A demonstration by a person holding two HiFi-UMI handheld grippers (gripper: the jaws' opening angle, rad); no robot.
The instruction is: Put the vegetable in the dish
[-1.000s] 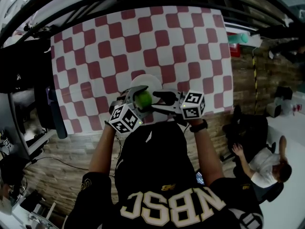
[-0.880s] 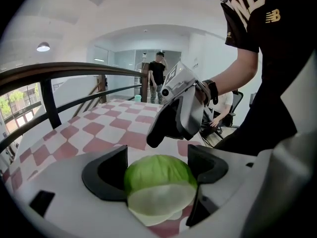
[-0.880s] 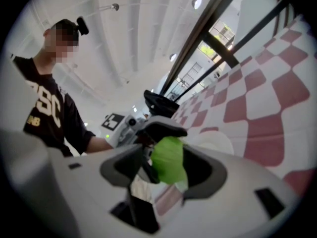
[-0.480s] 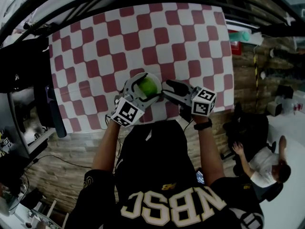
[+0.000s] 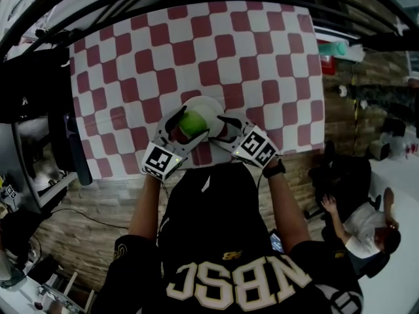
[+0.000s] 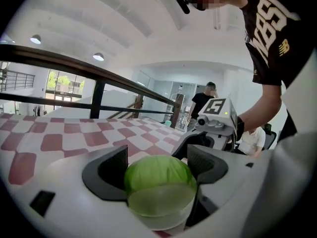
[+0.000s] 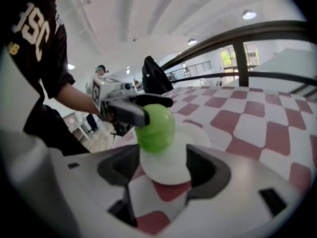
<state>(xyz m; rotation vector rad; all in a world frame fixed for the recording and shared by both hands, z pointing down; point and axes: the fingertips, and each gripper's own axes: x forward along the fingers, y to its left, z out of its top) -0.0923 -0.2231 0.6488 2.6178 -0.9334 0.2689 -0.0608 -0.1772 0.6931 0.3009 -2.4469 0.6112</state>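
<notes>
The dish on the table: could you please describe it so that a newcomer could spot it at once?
Find the red-and-white checked cloth, then look to its near edge. The dish is the small round plate there, under the green cabbage held in the left gripper. It is the only plain white, round thing on the checks.

Dim head view, bright gripper views, fisheye-warped blurry edges.

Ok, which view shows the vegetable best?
Left gripper view: the vegetable sits close, gripped in the left gripper. Right gripper view shows it side-on over the dish; head view, only a small green patch.
</notes>
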